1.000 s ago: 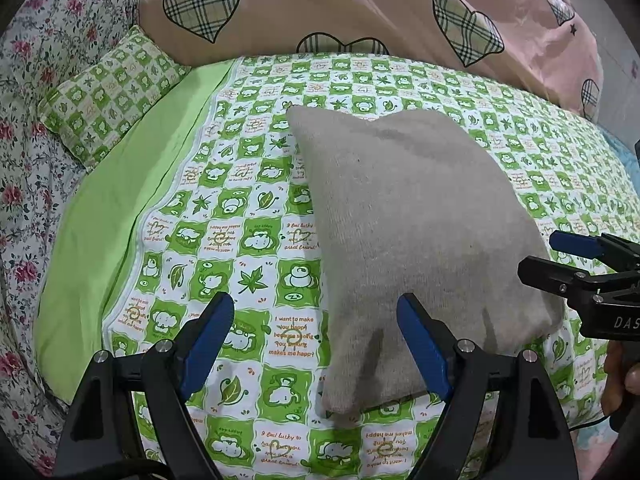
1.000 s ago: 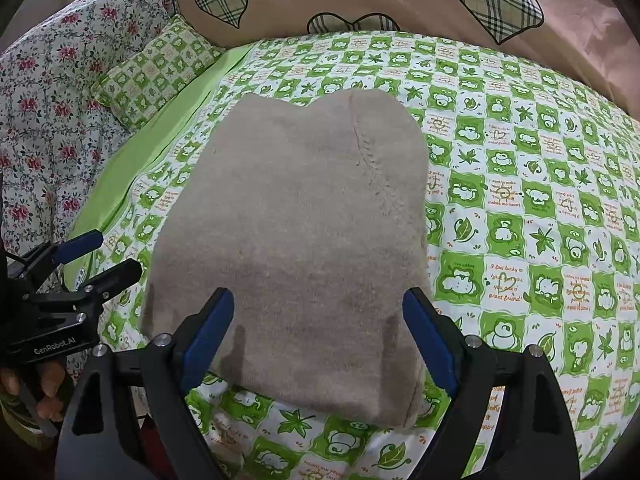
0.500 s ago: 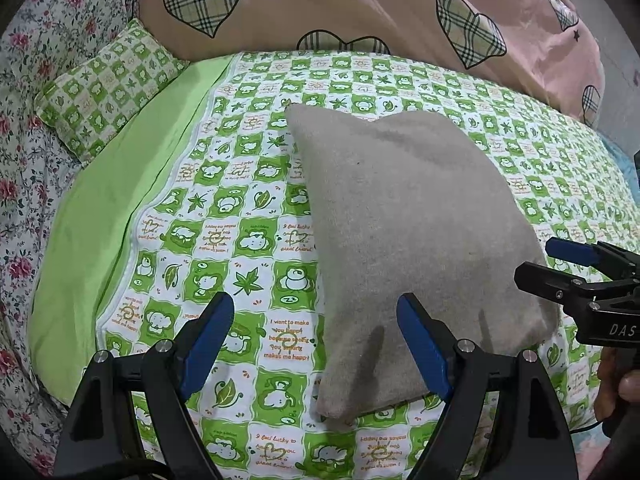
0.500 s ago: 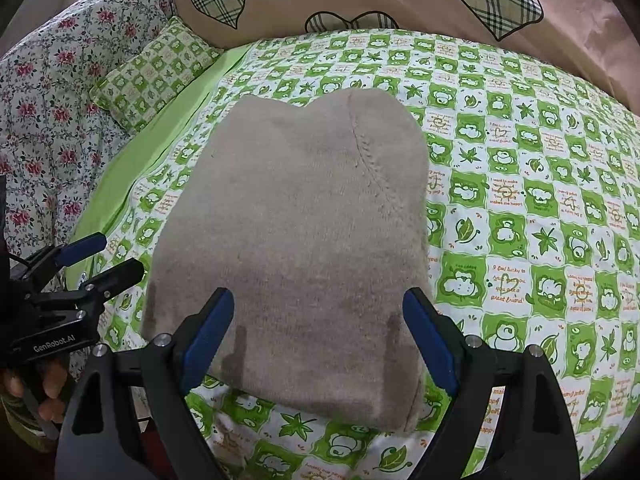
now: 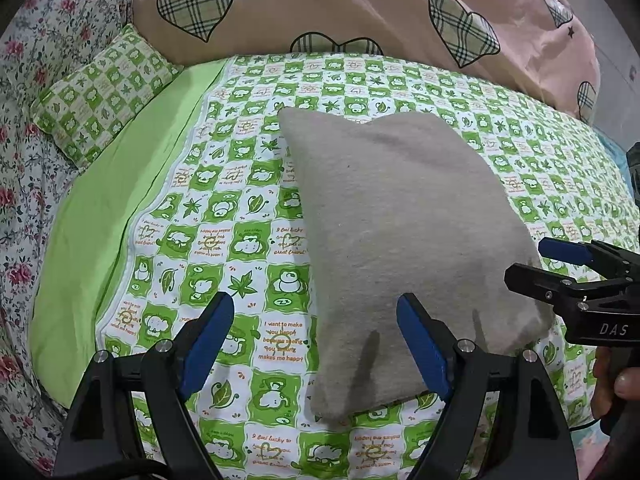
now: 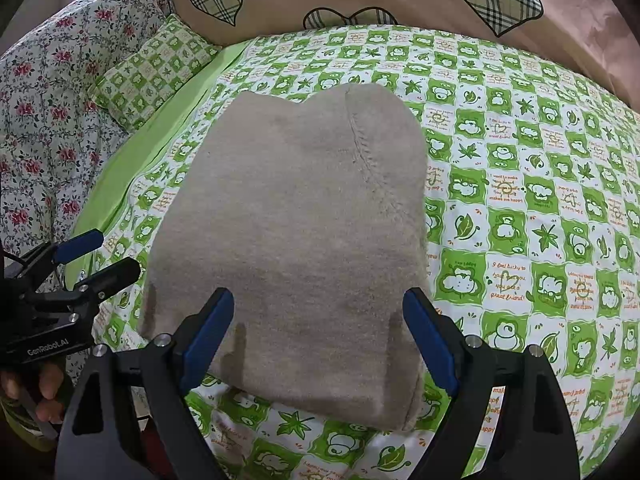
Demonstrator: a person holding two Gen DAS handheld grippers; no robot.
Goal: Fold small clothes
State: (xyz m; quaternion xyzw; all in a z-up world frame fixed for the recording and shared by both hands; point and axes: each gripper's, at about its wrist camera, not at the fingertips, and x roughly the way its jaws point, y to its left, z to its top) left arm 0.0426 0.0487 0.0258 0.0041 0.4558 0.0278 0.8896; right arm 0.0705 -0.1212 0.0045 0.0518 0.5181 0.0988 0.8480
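A folded beige knit garment point(image 5: 400, 240) lies flat on the green checked bedsheet point(image 5: 224, 216); it also shows in the right wrist view point(image 6: 296, 240). My left gripper point(image 5: 316, 344) is open and empty, hovering over the garment's near left corner. My right gripper point(image 6: 318, 340) is open and empty, hovering above the garment's near edge. The right gripper also shows at the right of the left wrist view point(image 5: 540, 264). The left gripper shows at the left of the right wrist view point(image 6: 104, 256).
A pink duvet with plaid hearts point(image 5: 360, 8) is piled at the back. A small green checked pillow point(image 5: 104, 92) and a floral quilt point(image 5: 24, 80) lie at the left. A plain green sheet strip point(image 5: 104, 208) runs along the left side.
Both grippers have drawn back slightly toward the near edge of the bed. The garment has not moved and both grippers stay open.
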